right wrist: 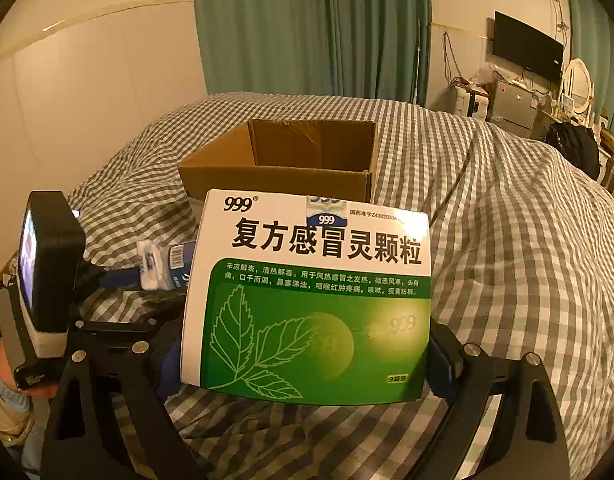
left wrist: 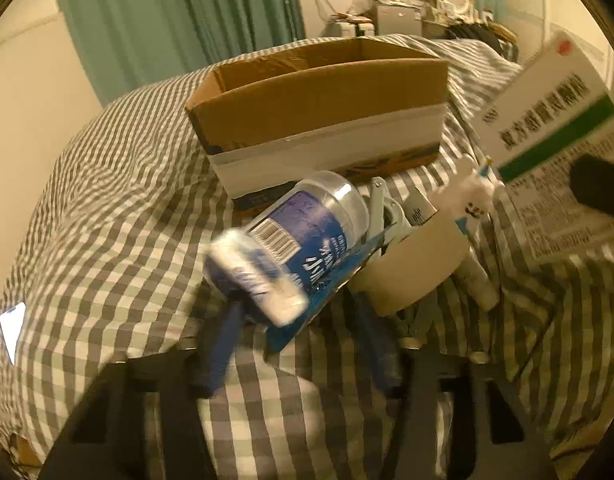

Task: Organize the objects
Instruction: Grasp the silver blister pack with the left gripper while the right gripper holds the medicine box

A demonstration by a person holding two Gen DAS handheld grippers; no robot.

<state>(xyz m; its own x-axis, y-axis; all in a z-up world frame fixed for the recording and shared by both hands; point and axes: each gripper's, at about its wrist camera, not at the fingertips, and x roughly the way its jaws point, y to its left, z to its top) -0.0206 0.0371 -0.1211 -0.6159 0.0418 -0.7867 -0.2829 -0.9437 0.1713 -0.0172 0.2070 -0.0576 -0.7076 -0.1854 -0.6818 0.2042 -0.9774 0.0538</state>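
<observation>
Between the right tool's fingers the green-and-white medicine box stands upright, clamped at its lower side edges; printed face toward the camera; grip appears square. Left tool: blue fingers closed on a clear bottle with blue label, white cap toward 7 o'clock, base toward 1 o'clock; frame is blurred, so contact detail is uncertain. Open cardboard box sits on the checked bed cover at 12 o'clock from both tools, interior seemingly empty. Loose items, a roll of tape among them, lie at 3 o'clock of the bottle.

Recommendation: lift each load clear of the near wall before advancing; enter one tool at a time to avoid collision above the opening; lay the medicine box flat along one wall; the bottle will likely roll, so set it lengthwise against a wall; part the fingers only once the load rests on the floor.
</observation>
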